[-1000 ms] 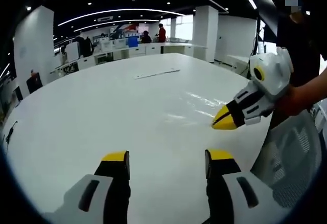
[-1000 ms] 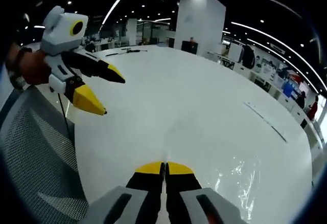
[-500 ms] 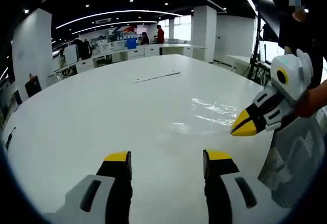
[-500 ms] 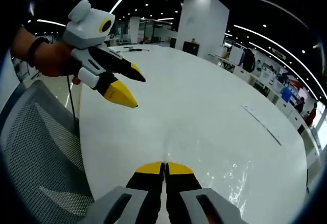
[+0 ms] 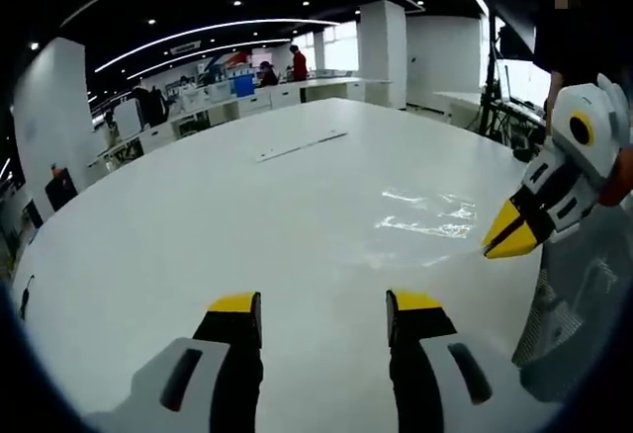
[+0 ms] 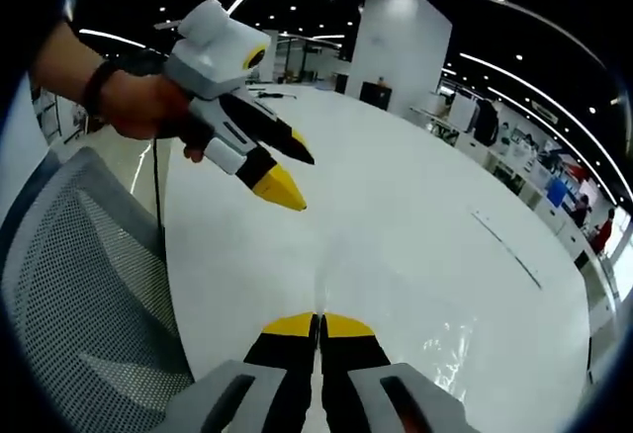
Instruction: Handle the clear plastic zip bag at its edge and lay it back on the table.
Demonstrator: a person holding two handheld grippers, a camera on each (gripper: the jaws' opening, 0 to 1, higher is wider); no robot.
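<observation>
The bag (image 5: 420,217) lies on the table (image 5: 198,216) near its edge, a clear sheet that shows mainly as glints on the white top; in the right gripper view the same glints (image 6: 450,349) lie just right of the jaws. The right gripper (image 6: 318,323) has its yellow-tipped jaws pressed together, and a thin pale line, seemingly the bag's edge, runs up the table from between the tips, though I cannot tell whether any film is pinched there. In the left gripper view it (image 5: 511,233) enters from the right, its tip at the bag's near edge, by the table's rim. The left gripper (image 5: 321,306) hovers over bare table with its jaws spread wide and nothing between them; in the right gripper view it (image 6: 288,170) comes in from the left, held by a hand (image 6: 148,107). A mesh chair (image 6: 79,285) stands just off the table's edge. A long thin strip (image 5: 302,143) lies toward the far edge, well apart from the bag.
</observation>
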